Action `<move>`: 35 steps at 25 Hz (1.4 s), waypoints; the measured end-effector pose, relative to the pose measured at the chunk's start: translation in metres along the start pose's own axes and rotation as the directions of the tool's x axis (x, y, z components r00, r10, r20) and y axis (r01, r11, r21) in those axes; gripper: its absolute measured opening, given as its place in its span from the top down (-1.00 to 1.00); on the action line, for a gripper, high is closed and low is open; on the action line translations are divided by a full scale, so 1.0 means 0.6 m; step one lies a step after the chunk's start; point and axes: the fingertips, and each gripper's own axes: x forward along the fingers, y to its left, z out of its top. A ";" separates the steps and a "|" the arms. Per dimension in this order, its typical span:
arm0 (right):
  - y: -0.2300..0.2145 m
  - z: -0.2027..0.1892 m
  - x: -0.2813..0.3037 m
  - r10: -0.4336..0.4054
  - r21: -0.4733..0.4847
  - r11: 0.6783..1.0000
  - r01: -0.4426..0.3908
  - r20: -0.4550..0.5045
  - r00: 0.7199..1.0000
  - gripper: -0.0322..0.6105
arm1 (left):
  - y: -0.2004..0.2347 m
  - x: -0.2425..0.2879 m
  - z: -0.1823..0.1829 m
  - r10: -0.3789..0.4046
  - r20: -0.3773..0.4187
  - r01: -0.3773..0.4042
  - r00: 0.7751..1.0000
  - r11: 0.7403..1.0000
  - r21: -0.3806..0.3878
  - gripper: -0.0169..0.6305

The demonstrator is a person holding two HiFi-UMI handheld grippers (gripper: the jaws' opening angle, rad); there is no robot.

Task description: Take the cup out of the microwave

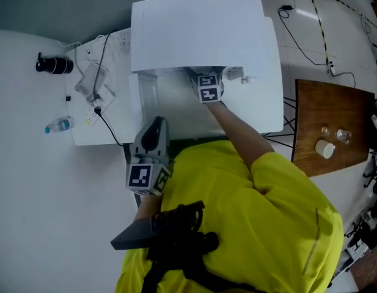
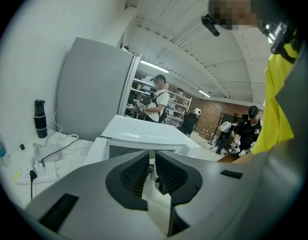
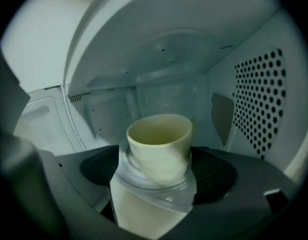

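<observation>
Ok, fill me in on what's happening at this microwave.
A person in a yellow shirt stands at a white microwave with a gripper in each hand. The right gripper reaches inside the oven. Its jaws stand wide apart on either side of a pale cup, which does not look clamped yet. The left gripper hangs outside in front of the oven, with its jaws nearly together and nothing between them. The cup has not come out.
</observation>
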 end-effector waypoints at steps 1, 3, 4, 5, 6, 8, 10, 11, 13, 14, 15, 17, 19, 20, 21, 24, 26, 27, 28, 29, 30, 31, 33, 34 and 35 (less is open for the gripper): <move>-0.003 0.002 0.009 -0.022 -0.013 1.000 0.022 0.007 1.000 -0.54 | 0.001 0.005 -0.002 -0.008 -0.009 0.008 1.000 1.000 -0.004 0.83; -0.010 0.006 0.027 -0.059 -0.037 0.998 0.059 0.015 0.998 -0.60 | 0.001 0.016 -0.007 -0.023 -0.026 0.023 0.999 1.000 -0.010 0.83; -0.014 0.006 0.037 -0.073 -0.038 0.997 0.074 0.015 0.997 -0.60 | 0.000 0.021 -0.009 -0.030 -0.032 0.030 0.999 0.999 -0.010 0.83; -0.018 0.007 0.047 -0.084 -0.037 0.996 0.085 0.015 0.996 -0.60 | -0.003 0.024 -0.011 -0.037 -0.036 0.037 0.999 0.999 -0.008 0.83; -0.020 0.010 0.056 -0.090 -0.038 0.995 0.091 0.016 0.996 -0.60 | -0.005 0.026 -0.012 -0.043 -0.038 0.043 0.998 0.999 -0.003 0.83; -0.017 0.027 0.066 -0.088 -0.055 0.994 0.089 0.025 0.996 -0.60 | -0.010 0.026 -0.014 -0.050 -0.040 0.051 0.998 0.999 0.007 0.83; -0.015 0.036 0.068 -0.092 -0.067 0.993 0.094 0.026 0.995 -0.53 | -0.011 0.021 -0.019 -0.048 -0.042 0.048 0.998 0.999 0.010 0.83; -0.017 0.034 0.069 -0.099 -0.065 0.993 0.100 0.024 0.995 -0.53 | -0.010 0.018 -0.021 -0.043 -0.044 0.043 0.998 0.999 0.010 0.83; -0.020 0.021 0.064 -0.110 -0.063 0.992 0.111 0.020 0.994 -0.53 | -0.007 0.012 -0.026 -0.032 -0.044 0.032 0.999 0.999 0.007 0.83; -0.016 0.016 0.056 -0.106 -0.071 0.992 0.107 0.024 0.994 -0.53 | -0.005 0.009 -0.027 -0.026 -0.041 0.026 0.999 1.000 0.006 0.83; -0.007 0.014 0.042 -0.089 -0.085 0.992 0.091 0.031 0.996 -0.53 | -0.003 0.007 -0.027 -0.021 -0.038 0.022 0.999 1.000 0.004 0.83; 0.022 0.009 0.003 -0.029 -0.113 0.993 0.034 0.046 0.999 -0.53 | 0.001 0.005 -0.028 -0.015 -0.033 0.015 0.999 1.000 0.003 0.83; 0.056 -0.006 -0.052 0.054 -0.128 0.991 -0.048 0.044 0.998 -0.53 | 0.005 0.007 -0.032 -0.016 -0.030 0.016 0.999 1.000 0.006 0.83; 0.073 -0.018 -0.084 0.099 -0.134 0.987 -0.093 0.034 0.995 -0.53 | 0.004 0.009 -0.034 -0.018 -0.031 0.018 0.999 1.000 0.005 0.83; 0.087 -0.032 -0.118 0.140 -0.140 0.981 -0.135 0.021 0.990 -0.53 | 0.002 0.012 -0.036 -0.021 -0.031 0.021 0.999 1.000 0.003 0.83; 0.101 -0.076 -0.210 0.213 -0.149 0.966 -0.214 -0.020 0.977 -0.53 | -0.012 0.026 -0.038 -0.041 -0.034 0.041 0.999 0.999 0.005 0.83; 0.076 -0.102 -0.259 0.208 -0.141 0.967 -0.212 -0.041 0.977 -0.53 | -0.029 0.039 -0.041 -0.060 -0.043 0.061 0.997 0.998 0.012 0.83; 0.055 -0.113 -0.281 0.191 -0.129 0.972 -0.196 -0.050 0.980 -0.53 | -0.040 0.046 -0.043 -0.075 -0.047 0.075 0.996 0.997 0.016 0.83; 0.029 -0.124 -0.300 0.164 -0.117 0.978 -0.170 -0.059 0.985 -0.53 | -0.053 0.054 -0.046 -0.092 -0.053 0.093 0.994 0.995 0.023 0.83; -0.001 -0.137 -0.319 0.129 -0.104 0.985 -0.136 -0.066 0.989 -0.53 | -0.067 0.062 -0.050 -0.112 -0.060 0.114 0.992 0.993 0.032 0.83; -0.034 -0.151 -0.335 0.089 -0.086 0.992 -0.095 -0.072 0.993 -0.53 | -0.082 0.071 -0.054 -0.134 -0.068 0.137 0.989 0.990 0.040 0.83; -0.069 -0.164 -0.350 0.045 -0.066 0.997 -0.050 -0.077 0.996 -0.53 | -0.097 0.080 -0.059 -0.157 -0.078 0.161 0.985 0.986 0.046 0.83; -0.143 -0.187 -0.372 -0.043 -0.031 0.999 0.040 -0.077 0.996 -0.53 | -0.125 0.098 -0.067 -0.198 -0.097 0.203 0.975 0.978 0.052 0.83; -0.181 -0.196 -0.378 -0.082 -0.017 0.997 0.081 -0.075 0.994 -0.53 | -0.139 0.105 -0.070 -0.216 -0.105 0.222 0.971 0.974 0.053 0.83; -0.218 -0.202 -0.381 -0.116 -0.004 0.993 0.116 -0.073 0.990 -0.53 | -0.152 0.112 -0.072 -0.234 -0.111 0.241 0.966 0.969 0.052 0.83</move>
